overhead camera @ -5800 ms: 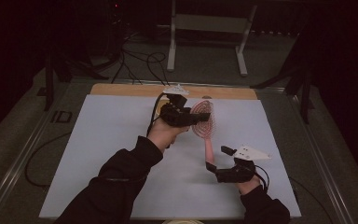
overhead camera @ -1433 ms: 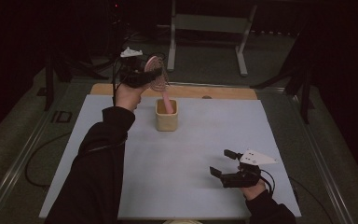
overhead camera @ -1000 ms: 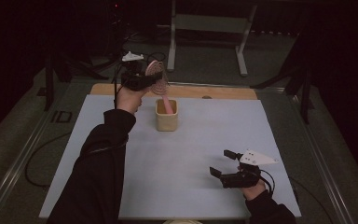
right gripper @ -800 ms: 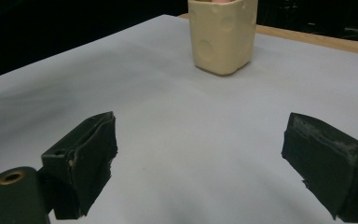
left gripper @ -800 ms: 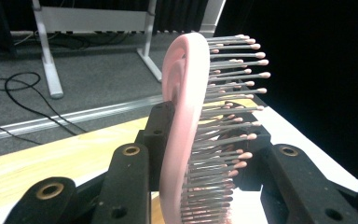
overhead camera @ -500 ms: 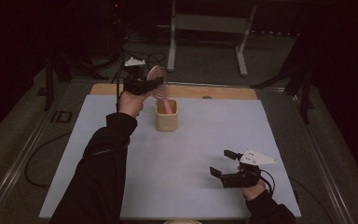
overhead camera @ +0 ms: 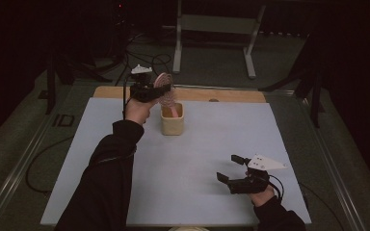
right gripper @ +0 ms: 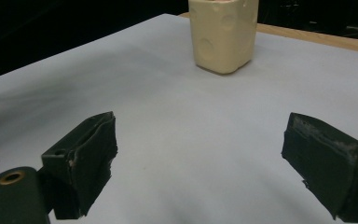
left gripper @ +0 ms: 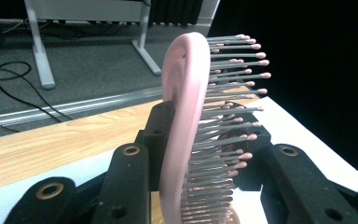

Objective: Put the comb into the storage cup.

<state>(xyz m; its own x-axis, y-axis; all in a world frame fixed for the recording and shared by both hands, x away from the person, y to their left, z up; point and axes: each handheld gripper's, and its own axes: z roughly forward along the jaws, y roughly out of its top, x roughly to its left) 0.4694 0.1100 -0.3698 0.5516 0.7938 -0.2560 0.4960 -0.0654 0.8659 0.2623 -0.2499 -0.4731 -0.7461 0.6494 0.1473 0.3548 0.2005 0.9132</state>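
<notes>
Pink plastic, the hairbrush [left gripper: 186, 135] stands upright with its handle end already down in the cream holder [overhead camera: 172, 119] at the far middle of the white mat [overhead camera: 125, 159]. My left gripper [overhead camera: 147, 91] is clamped on the brush head, bristles against one pad. I judge I'm mid-insertion: next I need to ease it straight down until it seats, then let go. My right gripper [right gripper: 200, 168] rests near the front edge, jaws wide, holding nothing
</notes>
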